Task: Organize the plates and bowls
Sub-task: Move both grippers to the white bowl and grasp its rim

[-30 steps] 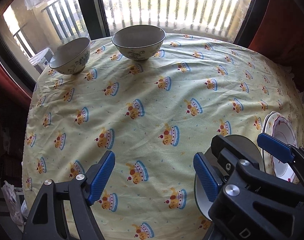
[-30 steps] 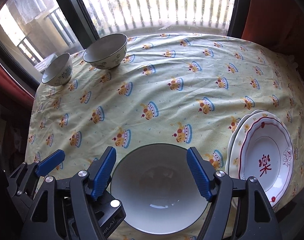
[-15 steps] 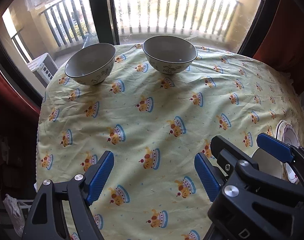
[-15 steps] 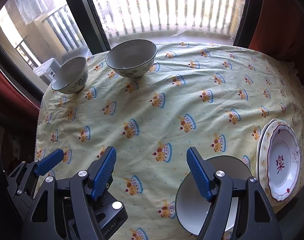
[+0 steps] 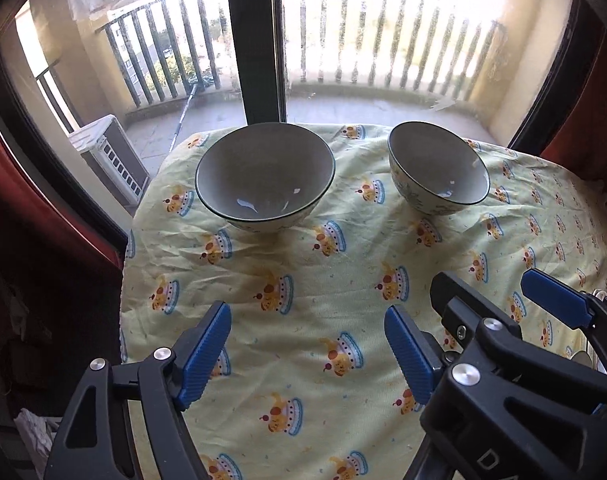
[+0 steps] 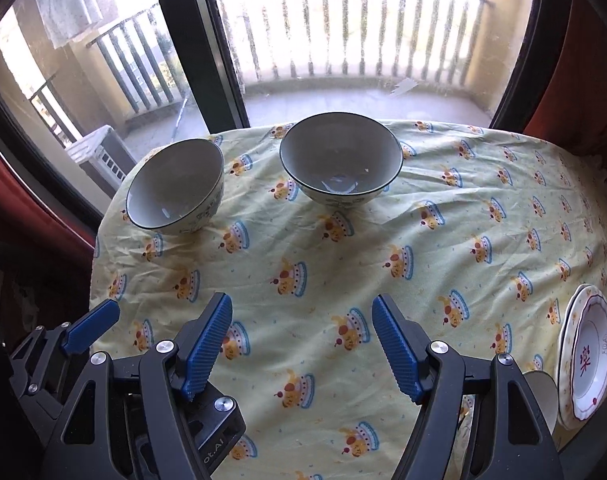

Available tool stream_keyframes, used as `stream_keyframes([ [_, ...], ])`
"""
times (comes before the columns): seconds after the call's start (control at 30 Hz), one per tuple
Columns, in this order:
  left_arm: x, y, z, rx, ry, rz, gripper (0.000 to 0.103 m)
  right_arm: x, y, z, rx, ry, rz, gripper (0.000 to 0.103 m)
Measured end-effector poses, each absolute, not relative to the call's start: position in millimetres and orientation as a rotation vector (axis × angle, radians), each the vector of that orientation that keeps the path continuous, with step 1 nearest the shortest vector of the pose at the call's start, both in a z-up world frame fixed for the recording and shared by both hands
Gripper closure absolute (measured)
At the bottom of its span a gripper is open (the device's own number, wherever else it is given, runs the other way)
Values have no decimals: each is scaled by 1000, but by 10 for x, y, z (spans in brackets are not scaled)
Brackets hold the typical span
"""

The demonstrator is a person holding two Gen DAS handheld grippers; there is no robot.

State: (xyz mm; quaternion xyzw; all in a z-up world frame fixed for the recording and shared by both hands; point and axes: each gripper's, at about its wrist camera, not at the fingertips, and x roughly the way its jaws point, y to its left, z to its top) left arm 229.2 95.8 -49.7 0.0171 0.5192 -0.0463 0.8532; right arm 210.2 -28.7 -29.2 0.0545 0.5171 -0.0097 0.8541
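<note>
Two patterned bowls stand side by side near the far edge of the table: a left bowl and a right bowl. Both are upright and empty. My left gripper hangs over the yellow tablecloth short of the left bowl; its jaws are closing slightly with nothing between them. My right gripper is open beside it, short of the right bowl, with only cloth between its fingers. A stack of red-rimmed plates lies at the near right edge.
A plain white bowl sits next to the plates, partly hidden behind my right finger. The table's far edge meets a window with a dark frame and a balcony beyond. Red curtains hang at both sides. The left table edge drops off close by.
Both grippers have travelled across the table toward the two far bowls, which now look larger and nearer. The white bowl and the plates have slid off to the lower right.
</note>
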Motion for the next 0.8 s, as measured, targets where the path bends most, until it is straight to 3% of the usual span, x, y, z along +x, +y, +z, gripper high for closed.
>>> stream_keyframes([
  [0.23, 2744, 1238, -522, 46, 1077, -65, 23, 2604, 71, -300, 104, 1072, -6, 30],
  [0.47, 3160, 1426, -642, 50, 1063, -37, 33, 3024, 278, -379, 113, 1063, 2, 39],
  [0.67, 3466, 1494, -834, 17, 1092, -44, 36, 3355, 356, -557, 152, 1075, 18, 49],
  [0.8, 3601, 1510, -905, 23, 1093, -41, 36, 3501, 381, -654, 166, 1073, 16, 50],
])
